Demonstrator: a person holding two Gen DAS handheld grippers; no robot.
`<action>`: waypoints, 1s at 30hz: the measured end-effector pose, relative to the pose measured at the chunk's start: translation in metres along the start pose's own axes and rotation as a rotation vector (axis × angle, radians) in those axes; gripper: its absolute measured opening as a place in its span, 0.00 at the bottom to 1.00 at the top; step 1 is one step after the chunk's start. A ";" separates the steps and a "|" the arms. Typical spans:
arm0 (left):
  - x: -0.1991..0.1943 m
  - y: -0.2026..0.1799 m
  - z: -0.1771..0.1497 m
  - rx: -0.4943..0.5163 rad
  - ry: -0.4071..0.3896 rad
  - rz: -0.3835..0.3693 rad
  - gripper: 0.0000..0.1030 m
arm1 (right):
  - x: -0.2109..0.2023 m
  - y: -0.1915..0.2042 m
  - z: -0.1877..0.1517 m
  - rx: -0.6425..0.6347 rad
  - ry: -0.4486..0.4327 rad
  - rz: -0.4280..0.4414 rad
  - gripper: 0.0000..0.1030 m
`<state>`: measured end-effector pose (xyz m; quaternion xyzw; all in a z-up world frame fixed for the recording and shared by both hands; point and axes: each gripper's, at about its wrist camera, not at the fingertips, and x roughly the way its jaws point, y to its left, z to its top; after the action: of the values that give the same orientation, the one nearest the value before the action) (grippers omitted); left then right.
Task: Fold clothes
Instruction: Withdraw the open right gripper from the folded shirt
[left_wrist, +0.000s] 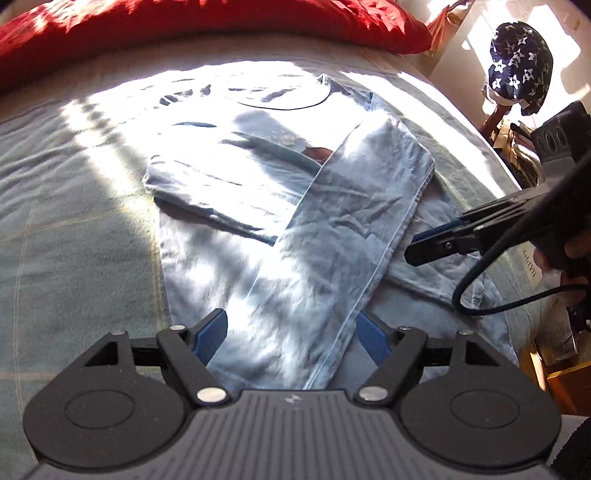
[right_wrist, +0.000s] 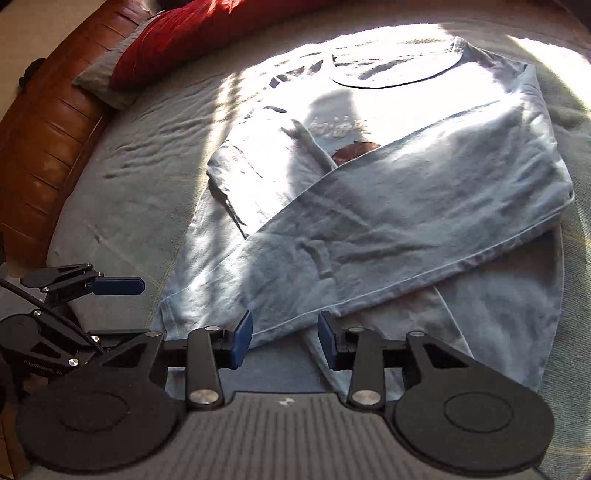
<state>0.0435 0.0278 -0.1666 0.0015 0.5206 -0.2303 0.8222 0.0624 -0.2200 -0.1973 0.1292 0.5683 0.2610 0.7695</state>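
Note:
A light blue T-shirt lies face up on the bed, collar at the far end. One side and its sleeve are folded diagonally across the front, and the other sleeve is folded inward. My left gripper is open over the near hem, with nothing between its pads. My right gripper hovers beside the shirt's right edge. In the right wrist view the shirt fills the middle. The right gripper stands open just above the hem, its pads apart from the cloth. One left-gripper pad shows at the left.
A grey-green bedspread covers the bed. A red pillow lies along the far end against a brown leather headboard. Off the bed's right side hang a dark star-patterned cloth and clutter on wooden furniture.

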 end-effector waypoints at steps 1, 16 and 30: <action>0.011 -0.001 0.017 0.031 -0.016 -0.024 0.75 | -0.004 -0.009 -0.003 0.017 -0.016 -0.011 0.45; 0.133 -0.019 0.125 0.152 0.059 -0.327 0.77 | 0.003 -0.049 -0.023 0.022 -0.120 0.007 0.57; 0.098 0.001 0.123 0.110 0.037 -0.230 0.77 | 0.015 -0.041 -0.006 0.012 -0.114 -0.010 0.63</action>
<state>0.1832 -0.0384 -0.1950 -0.0089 0.5190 -0.3514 0.7792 0.0711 -0.2464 -0.2319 0.1453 0.5258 0.2459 0.8012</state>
